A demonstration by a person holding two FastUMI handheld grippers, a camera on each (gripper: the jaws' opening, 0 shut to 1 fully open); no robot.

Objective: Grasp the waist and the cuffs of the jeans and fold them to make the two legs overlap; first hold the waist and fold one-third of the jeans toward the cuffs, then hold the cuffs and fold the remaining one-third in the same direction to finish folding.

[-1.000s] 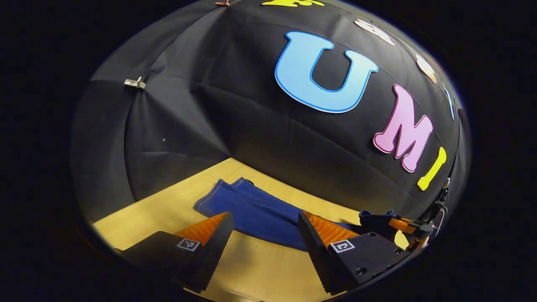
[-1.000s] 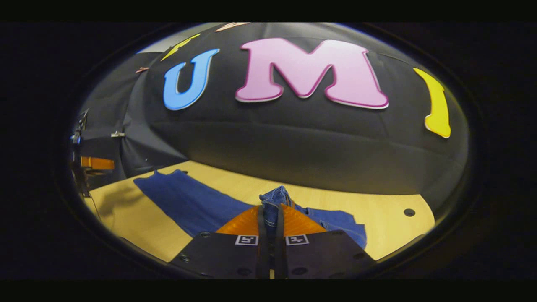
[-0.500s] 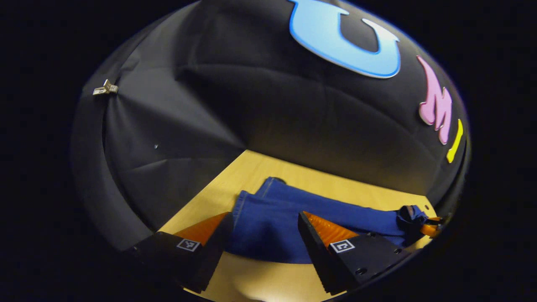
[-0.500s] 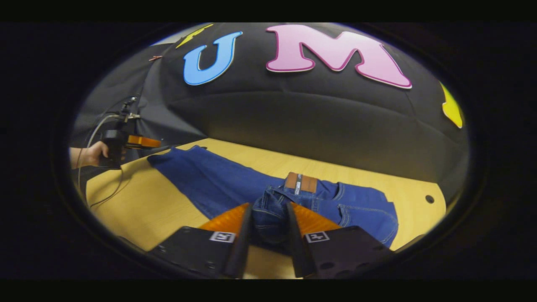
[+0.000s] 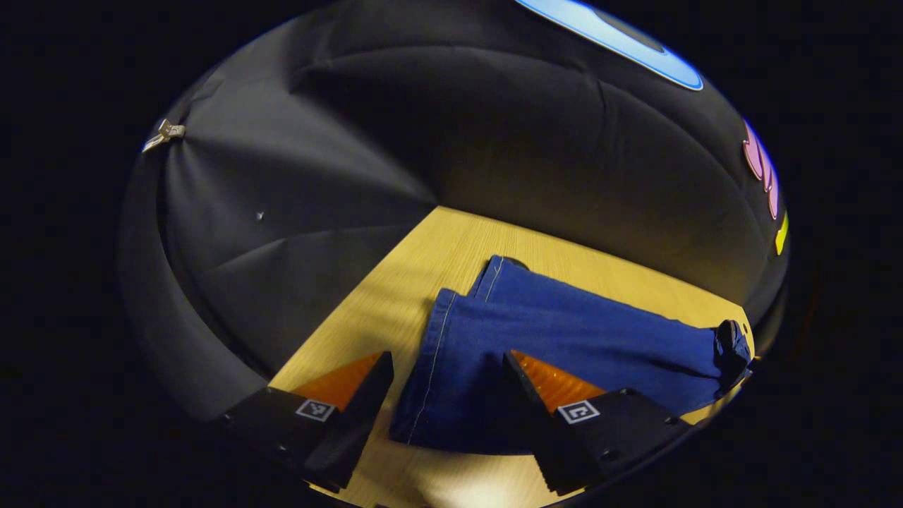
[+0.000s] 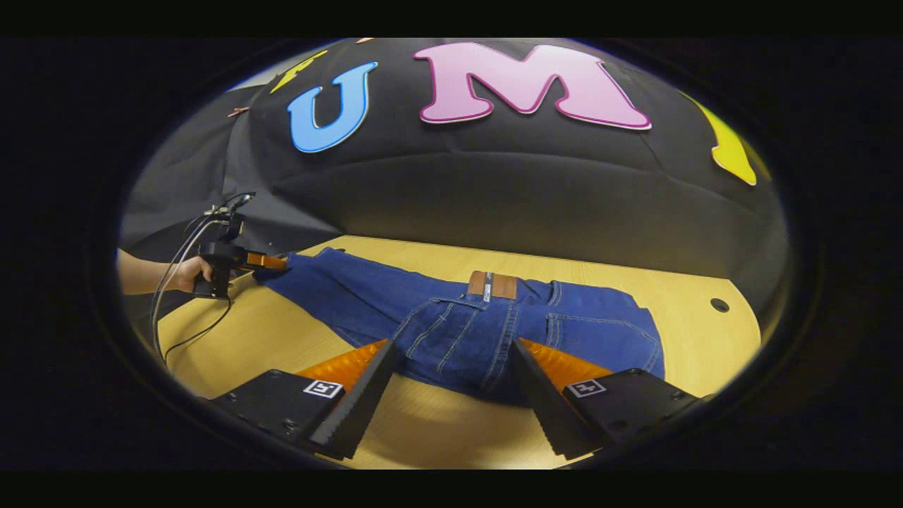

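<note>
Dark blue jeans (image 6: 458, 331) lie lengthwise on the wooden table (image 6: 691, 339), seat side up, with a brown waist patch (image 6: 492, 284). My right gripper (image 6: 451, 356) hangs open just above the seat, a finger on either side, holding nothing. In the left gripper view the two stacked cuffs (image 5: 451, 317) lie in front, and the legs (image 5: 585, 331) run off to the right. My left gripper (image 5: 444, 384) is open over the cuff end, with denim beneath the gap. The right gripper view has the left gripper (image 6: 233, 259) at the far cuffs, held by a hand (image 6: 185, 271).
A cable (image 6: 183, 331) trails from the left gripper across the table's left part. A small round hole (image 6: 719, 305) sits near the table's right end. The black booth wall (image 6: 494, 197) rises close behind the table. Bare wood (image 5: 395, 296) lies left of the cuffs.
My right gripper was shut on the bunched waist, then opened and let it go; the jeans now lie flat. My left gripper has moved in over the cuffs, still open.
</note>
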